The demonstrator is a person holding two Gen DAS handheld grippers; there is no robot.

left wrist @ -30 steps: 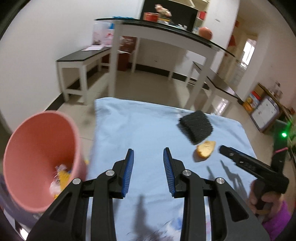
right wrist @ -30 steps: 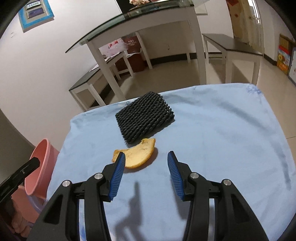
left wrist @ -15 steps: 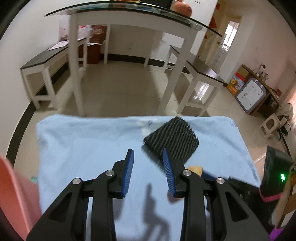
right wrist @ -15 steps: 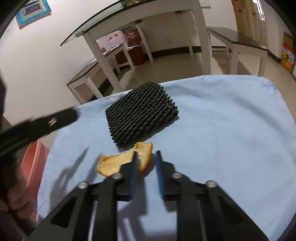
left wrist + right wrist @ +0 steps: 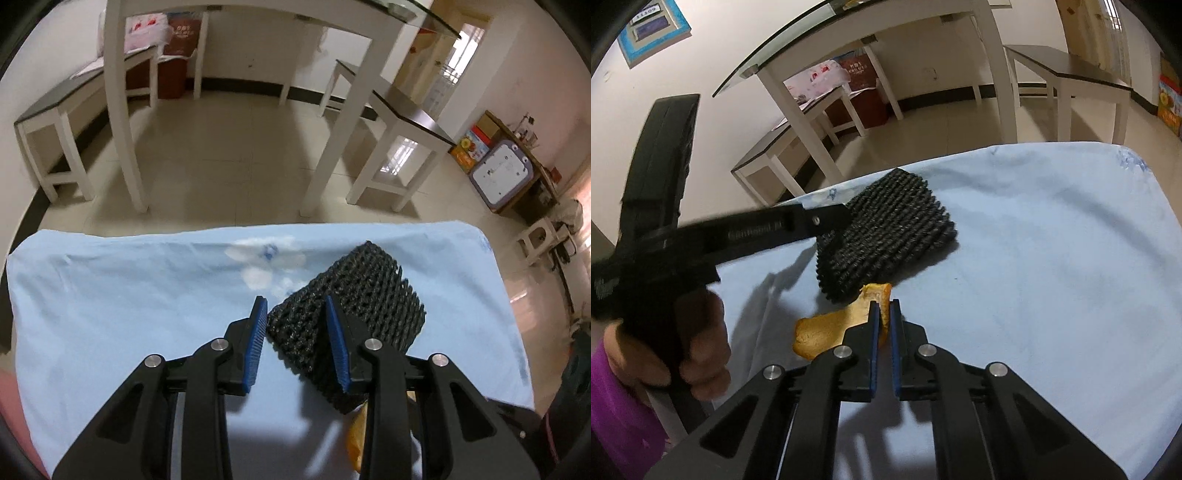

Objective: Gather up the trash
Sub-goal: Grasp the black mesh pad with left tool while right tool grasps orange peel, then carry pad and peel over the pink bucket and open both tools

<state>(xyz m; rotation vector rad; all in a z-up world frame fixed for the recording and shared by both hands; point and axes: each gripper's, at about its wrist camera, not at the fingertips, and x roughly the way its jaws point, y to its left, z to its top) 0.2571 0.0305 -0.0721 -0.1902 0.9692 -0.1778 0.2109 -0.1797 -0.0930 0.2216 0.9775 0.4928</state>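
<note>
A black foam net [image 5: 369,306] lies on the light blue cloth [image 5: 129,295]. My left gripper [image 5: 294,306] is open, and its fingers straddle the net's near left corner. A curled orange peel [image 5: 827,328] lies just in front of the net [image 5: 886,236]. The jaws of my right gripper [image 5: 885,305] are closing, and the pads pinch the peel's right edge. In the right wrist view the left gripper [image 5: 827,218] comes in from the left, its tip at the net's edge. A strip of peel [image 5: 356,435] shows under the left gripper's right finger.
A pink bin's rim [image 5: 9,417] shows at the cloth's lower left. Beyond the cloth's far edge stand a white glass-topped table [image 5: 122,110] and benches [image 5: 399,122]. A hand [image 5: 701,343] in a purple sleeve holds the left gripper.
My left gripper swung right from the pink bin to the black net. The right gripper moved onto the orange peel and shut on its edge.
</note>
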